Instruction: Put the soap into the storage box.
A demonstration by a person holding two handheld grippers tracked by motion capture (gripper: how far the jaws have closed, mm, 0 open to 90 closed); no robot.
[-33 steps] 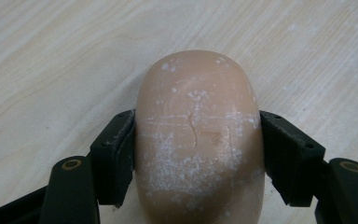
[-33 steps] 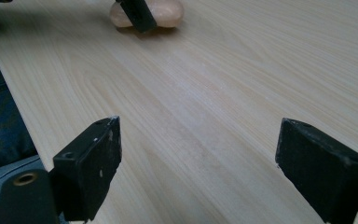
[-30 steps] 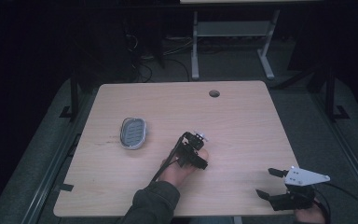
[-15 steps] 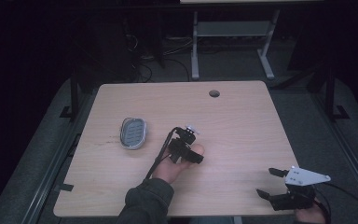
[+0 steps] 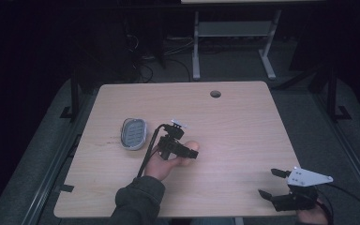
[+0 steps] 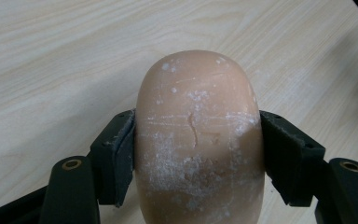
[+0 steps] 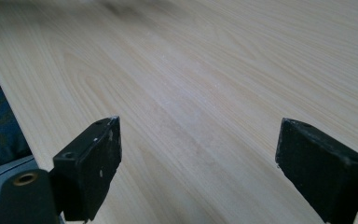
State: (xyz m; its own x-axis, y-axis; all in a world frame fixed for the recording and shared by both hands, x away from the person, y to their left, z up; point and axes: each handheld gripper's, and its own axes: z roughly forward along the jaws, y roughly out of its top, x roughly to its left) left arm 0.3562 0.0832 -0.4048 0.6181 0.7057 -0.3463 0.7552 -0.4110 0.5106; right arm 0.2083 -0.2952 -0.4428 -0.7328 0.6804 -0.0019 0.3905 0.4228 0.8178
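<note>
Left gripper (image 6: 193, 154) clamped on a rounded, chalky bar of soap (image 6: 198, 140), centre of the high view, right of the soap dish (image 5: 133, 133). Likely to squirt free under a harder squeeze. Right gripper (image 5: 268, 183) agape, lower right, idle.

The soap bar (image 6: 199, 140) is peach-tan, dusted with whitish specks and scratches. The table (image 5: 243, 122) is pale wood with fine grain lines. The soap dish (image 5: 133, 133) looks grey — perhaps ribbed inside. Both sets of jaws are black.
</note>
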